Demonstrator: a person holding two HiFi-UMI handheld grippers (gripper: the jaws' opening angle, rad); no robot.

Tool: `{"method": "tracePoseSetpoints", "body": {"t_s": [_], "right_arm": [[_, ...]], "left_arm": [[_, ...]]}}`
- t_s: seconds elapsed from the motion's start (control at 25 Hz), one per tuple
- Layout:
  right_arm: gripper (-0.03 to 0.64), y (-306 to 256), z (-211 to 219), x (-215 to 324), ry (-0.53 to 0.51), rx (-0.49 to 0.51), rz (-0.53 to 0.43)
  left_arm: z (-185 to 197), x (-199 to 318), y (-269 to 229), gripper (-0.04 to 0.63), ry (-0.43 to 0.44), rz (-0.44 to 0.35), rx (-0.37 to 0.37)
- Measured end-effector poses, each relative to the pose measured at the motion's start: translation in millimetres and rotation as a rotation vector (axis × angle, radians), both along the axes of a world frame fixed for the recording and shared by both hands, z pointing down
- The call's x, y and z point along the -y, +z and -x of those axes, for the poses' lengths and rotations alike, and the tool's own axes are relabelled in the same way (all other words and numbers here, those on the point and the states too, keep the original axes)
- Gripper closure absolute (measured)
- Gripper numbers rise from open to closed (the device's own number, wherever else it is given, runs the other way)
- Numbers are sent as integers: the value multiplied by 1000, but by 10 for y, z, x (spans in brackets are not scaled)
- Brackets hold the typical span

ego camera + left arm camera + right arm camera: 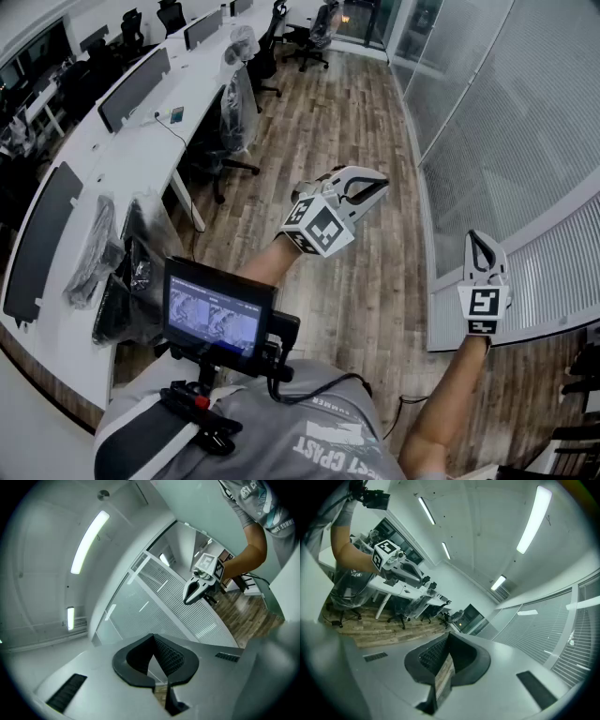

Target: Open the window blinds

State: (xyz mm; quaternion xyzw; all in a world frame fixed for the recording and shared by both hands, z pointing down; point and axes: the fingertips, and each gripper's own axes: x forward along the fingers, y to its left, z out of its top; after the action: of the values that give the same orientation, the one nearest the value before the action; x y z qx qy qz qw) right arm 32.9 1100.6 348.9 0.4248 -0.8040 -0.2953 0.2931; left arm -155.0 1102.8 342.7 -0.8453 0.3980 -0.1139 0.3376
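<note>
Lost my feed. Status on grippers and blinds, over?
Left gripper shut, empty. Right gripper shut, empty. Window blinds down, slats closed. Nothing seen blocking them.

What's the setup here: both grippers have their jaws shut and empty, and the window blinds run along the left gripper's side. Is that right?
One thing is wrong: the window blinds run along the right gripper's side, not the left's, as the head view shows. The rest stands: the left gripper and the right gripper both have their jaws shut and empty.
</note>
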Motion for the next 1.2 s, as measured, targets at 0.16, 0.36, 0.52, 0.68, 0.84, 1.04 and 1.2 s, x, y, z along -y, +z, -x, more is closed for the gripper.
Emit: {"method": "tracePoseSetpoints", "body": {"t_s": [0.16, 0.36, 0.52, 0.68, 0.84, 1.04, 1.2], "right_arm": [[612, 70, 9, 49, 2, -5, 7], [613, 114, 111, 172, 5, 1, 18], [612, 119, 237, 305, 1, 45, 11], [612, 130, 530, 306, -40, 76, 19], [612, 10, 531, 290, -6, 56, -4], [612, -113, 473, 404, 16, 77, -7], [612, -121, 309, 635, 26, 78, -3]], "left_arm": [[-13, 34, 22, 594, 7, -4, -1], [86, 151, 54, 594, 13, 0, -3], [190, 268, 69, 594, 31, 1, -3], [538, 269, 201, 594, 6, 38, 12], [671, 377, 174, 594, 25, 40, -10], [693, 589, 98, 594, 45, 40, 1], [637, 828, 145, 594, 52, 46, 23]]}}
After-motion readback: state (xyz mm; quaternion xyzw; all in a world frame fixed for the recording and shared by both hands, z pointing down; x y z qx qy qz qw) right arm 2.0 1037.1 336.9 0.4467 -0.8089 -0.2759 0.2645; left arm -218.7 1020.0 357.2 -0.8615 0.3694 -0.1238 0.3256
